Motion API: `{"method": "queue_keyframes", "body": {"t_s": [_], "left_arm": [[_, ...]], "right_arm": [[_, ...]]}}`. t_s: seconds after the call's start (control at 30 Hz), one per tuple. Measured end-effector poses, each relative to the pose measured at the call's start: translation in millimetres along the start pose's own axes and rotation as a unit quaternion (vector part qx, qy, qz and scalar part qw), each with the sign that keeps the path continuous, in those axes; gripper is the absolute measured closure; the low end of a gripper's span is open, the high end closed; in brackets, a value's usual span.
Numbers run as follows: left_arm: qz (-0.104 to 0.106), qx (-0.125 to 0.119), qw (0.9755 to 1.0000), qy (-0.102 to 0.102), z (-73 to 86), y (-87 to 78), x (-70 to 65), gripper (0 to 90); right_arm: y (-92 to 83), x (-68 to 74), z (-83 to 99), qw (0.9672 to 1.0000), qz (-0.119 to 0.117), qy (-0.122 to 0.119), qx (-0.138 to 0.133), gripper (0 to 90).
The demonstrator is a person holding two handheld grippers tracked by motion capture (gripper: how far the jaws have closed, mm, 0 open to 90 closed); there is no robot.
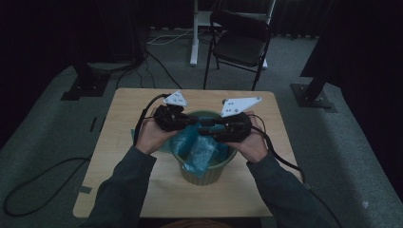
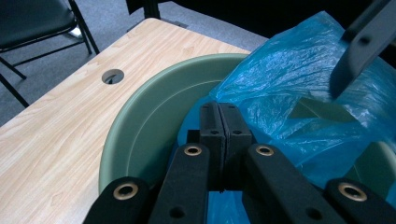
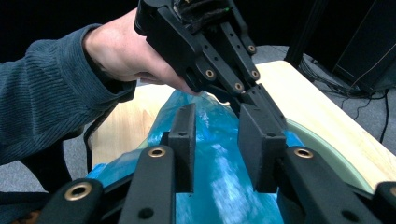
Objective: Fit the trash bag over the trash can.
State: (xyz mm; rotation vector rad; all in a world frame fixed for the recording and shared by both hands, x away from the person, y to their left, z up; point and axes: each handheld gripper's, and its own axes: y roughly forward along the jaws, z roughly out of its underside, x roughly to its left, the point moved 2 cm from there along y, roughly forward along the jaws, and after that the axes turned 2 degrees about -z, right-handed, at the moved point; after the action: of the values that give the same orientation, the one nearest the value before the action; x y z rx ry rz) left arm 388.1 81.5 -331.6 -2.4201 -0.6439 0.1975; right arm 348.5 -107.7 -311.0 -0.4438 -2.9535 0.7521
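The room at the top of the high view is very dark and hard to see. A wooden table [image 1: 142, 142] sits in the middle. On it stands a green bowl [image 1: 209, 173], partly hidden by the hands. A blue plastic bag [image 1: 199, 152] fills the bowl and spills over its rim. The left gripper [image 2: 219, 122] is pinched tight on the bag's edge, low in its view. The right gripper [image 3: 224, 144] is open, with the bag between its jaws.
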Motion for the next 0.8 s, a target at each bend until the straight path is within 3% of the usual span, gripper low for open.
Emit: {"method": "queue_keyframes", "body": {"t_s": [0.17,0.27,0.3,0.4,0.47,0.57,0.73,0.8], "left_arm": [[-0.002,0.000,1.0000,-0.002,-1.3,1.6,-1.1,89.3],[-0.009,-0.001,0.9999,-0.004,-1.3,-0.2,-0.3,89.3],[-0.009,-0.001,0.9999,-0.004,-1.3,-0.2,-0.3,89.3],[-0.010,-0.003,0.9999,-0.010,-0.2,-3.1,2.9,89.3],[-0.009,-0.002,0.9999,-0.009,0.3,-3.3,2.9,89.2],[-0.006,0.001,1.0000,-0.006,0.6,-1.8,1.8,89.2],[-0.004,0.003,0.9999,-0.010,-1.1,2.4,0.0,89.3],[-0.003,0.005,1.0000,-0.008,-2.3,4.6,-1.2,89.3]], "right_arm": [[12.4,5.2,-3.4,0.9985,0.025,-0.029,0.039,61.7],[21.8,5.4,1.1,0.9951,0.045,-0.040,0.079,63.9],[21.8,5.4,1.1,0.9951,0.045,-0.040,0.079,63.9],[28.4,6.3,8.0,0.9889,0.078,-0.056,0.113,80.6],[28.4,6.1,8.9,0.9879,0.080,-0.059,0.119,86.8],[26.8,5.6,10.1,0.9871,0.082,-0.062,0.123,87.5],[24.8,1.5,15.3,0.9881,0.085,-0.053,0.117,74.0],[24.1,3.5,14.0,0.9893,0.078,-0.064,0.105,68.3]]}}
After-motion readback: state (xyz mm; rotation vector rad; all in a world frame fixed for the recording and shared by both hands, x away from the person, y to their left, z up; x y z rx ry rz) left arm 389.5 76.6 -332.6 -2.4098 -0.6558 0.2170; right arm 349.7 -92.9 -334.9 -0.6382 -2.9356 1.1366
